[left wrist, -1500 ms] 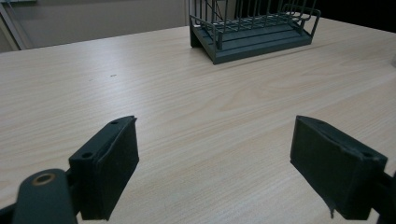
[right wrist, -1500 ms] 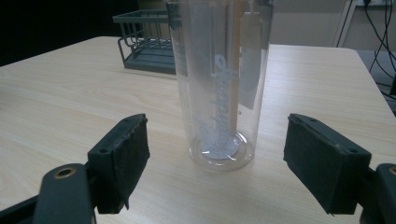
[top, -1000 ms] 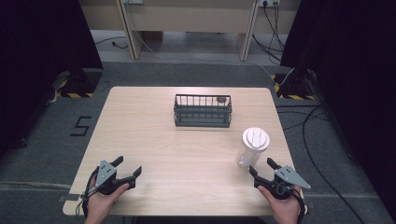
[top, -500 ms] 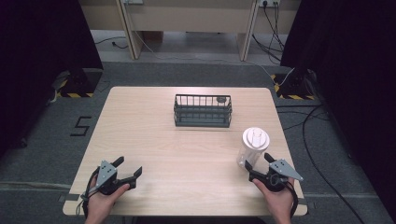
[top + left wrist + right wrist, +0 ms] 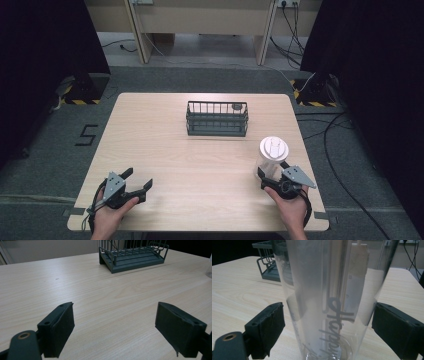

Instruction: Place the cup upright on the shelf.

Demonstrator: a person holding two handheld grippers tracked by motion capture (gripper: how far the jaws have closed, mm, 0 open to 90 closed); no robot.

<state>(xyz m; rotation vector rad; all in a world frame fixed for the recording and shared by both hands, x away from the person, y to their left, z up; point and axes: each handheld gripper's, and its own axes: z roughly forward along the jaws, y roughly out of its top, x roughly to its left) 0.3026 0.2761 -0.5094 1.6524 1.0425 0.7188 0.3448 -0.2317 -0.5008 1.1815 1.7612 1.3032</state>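
A clear plastic tumbler [image 5: 271, 159] with a white lid stands upright near the table's right front. In the right gripper view the tumbler [image 5: 332, 302], printed with dark script, rises between the two black jaws, with a gap on each side. My right gripper [image 5: 270, 171] is open around its base. My left gripper [image 5: 138, 178] rests open on the table at the front left with bare wood between its jaws [image 5: 115, 322]. A dark wire rack [image 5: 217, 118] sits at the table's far middle, with a small dark object in its back right corner.
The light wooden table [image 5: 200, 165] has bare wood between the two grippers and in front of the rack [image 5: 132, 255]. Black curtains flank the table. Cables lie on the grey floor at the right.
My right gripper has moved forward and slightly left until its jaws straddle the tumbler's base. The left gripper and the rack have stayed put.
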